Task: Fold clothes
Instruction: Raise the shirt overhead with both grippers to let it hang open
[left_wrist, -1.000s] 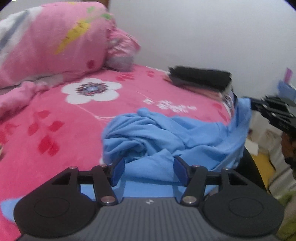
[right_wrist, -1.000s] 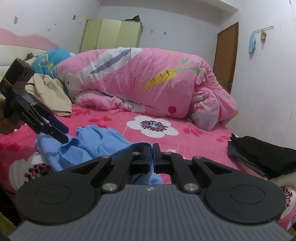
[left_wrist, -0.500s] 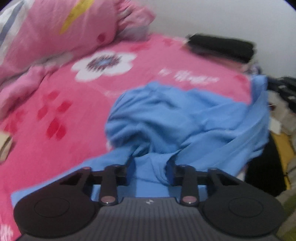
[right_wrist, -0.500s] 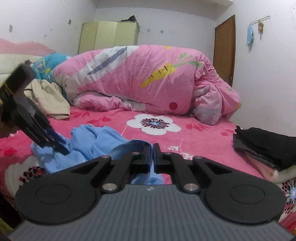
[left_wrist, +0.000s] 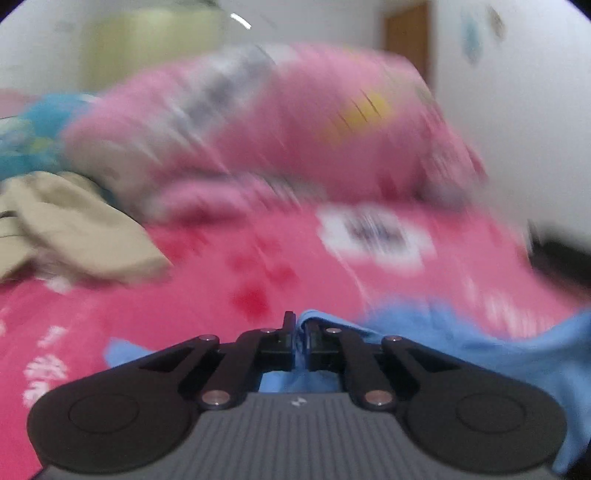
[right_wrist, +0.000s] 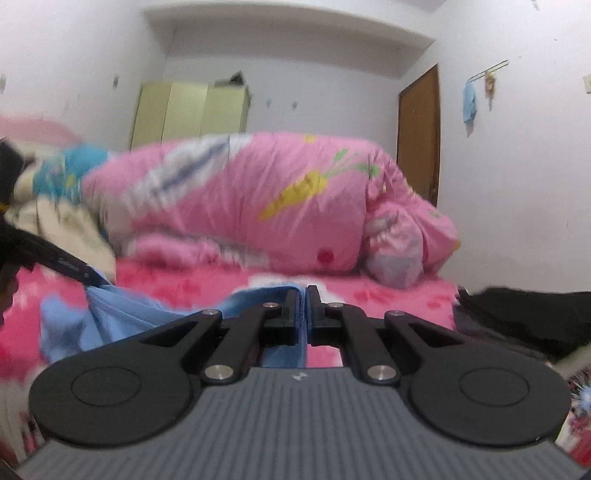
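On the pink floral bedspread (right_wrist: 399, 295) sits the blue garment (left_wrist: 480, 343), stretched between both tools. Left gripper (left_wrist: 302, 334) is clamped on a fold of it at the near edge, and the right gripper (right_wrist: 303, 314) is pinched shut on another bit of blue cloth. Far back lies a bunched pink quilt (right_wrist: 258, 199), with dark clothes (right_wrist: 524, 317) stacked at right. Left view's pretty blurry.

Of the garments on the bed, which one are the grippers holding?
The blue garment, pinched by both grippers; the beige one and the black one lie untouched.
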